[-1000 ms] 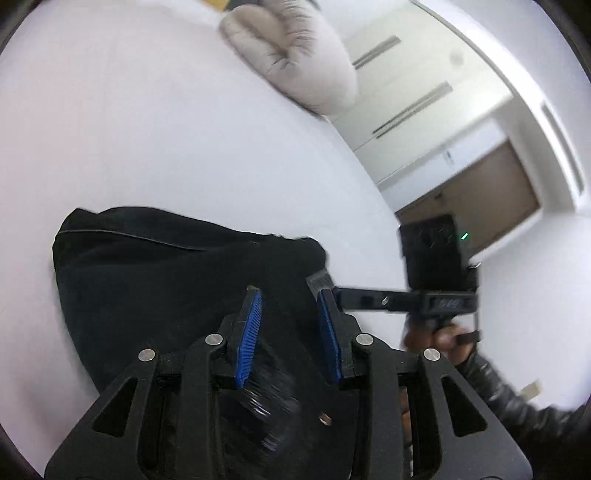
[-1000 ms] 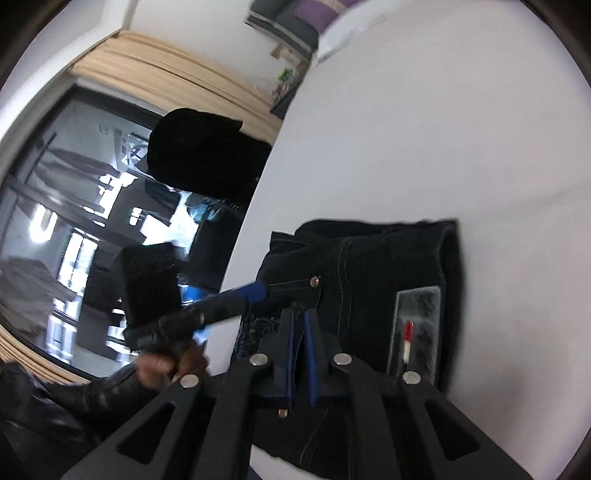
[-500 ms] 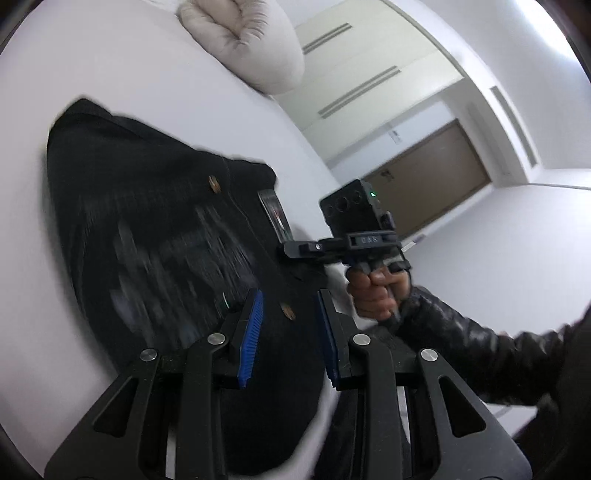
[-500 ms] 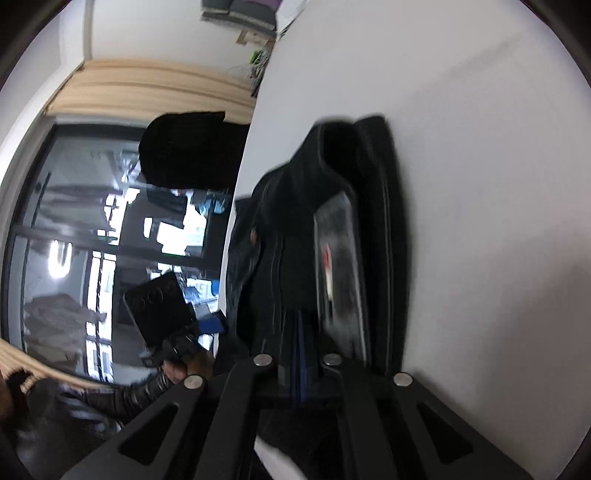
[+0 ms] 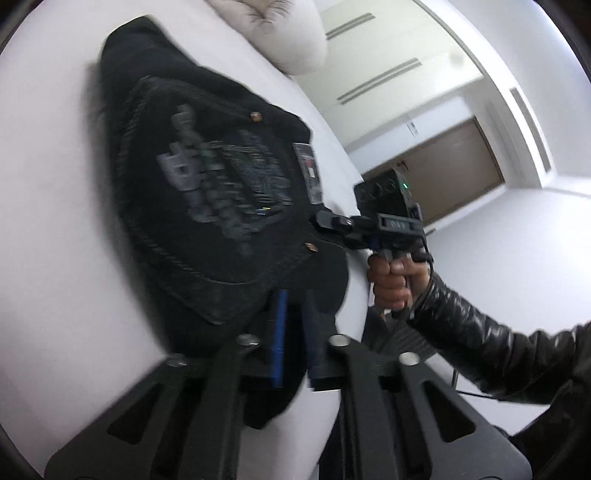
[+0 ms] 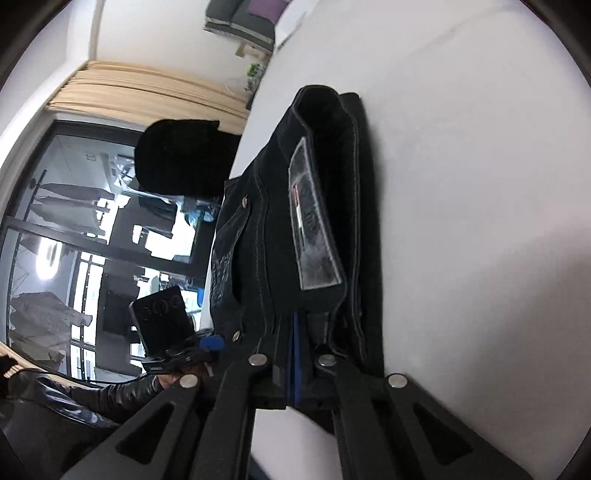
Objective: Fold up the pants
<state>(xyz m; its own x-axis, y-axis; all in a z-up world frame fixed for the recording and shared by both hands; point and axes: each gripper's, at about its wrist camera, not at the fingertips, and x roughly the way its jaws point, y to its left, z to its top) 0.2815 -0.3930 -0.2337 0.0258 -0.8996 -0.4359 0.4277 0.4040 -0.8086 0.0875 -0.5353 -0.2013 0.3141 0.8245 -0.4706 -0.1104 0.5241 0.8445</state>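
Both jaws have just closed: the left hand-held gripper (image 5: 293, 314) pinches dark fabric, and beside it the right hand-held gripper (image 6: 297, 332), gripped by a black-sleeved hand (image 5: 393, 280), is clamped on fabric too.

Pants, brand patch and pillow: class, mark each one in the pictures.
pants (image 5: 207, 155): left wrist view, on the dark back panel.
brand patch (image 6: 314, 236): right wrist view, on the grey label's middle.
pillow (image 5: 280, 29): left wrist view, on its puffy front.

Black hand-held gripper (image 5: 295, 332) w/ blue pads, silver screws; glossy black jacket sleeve (image 5: 480, 339).
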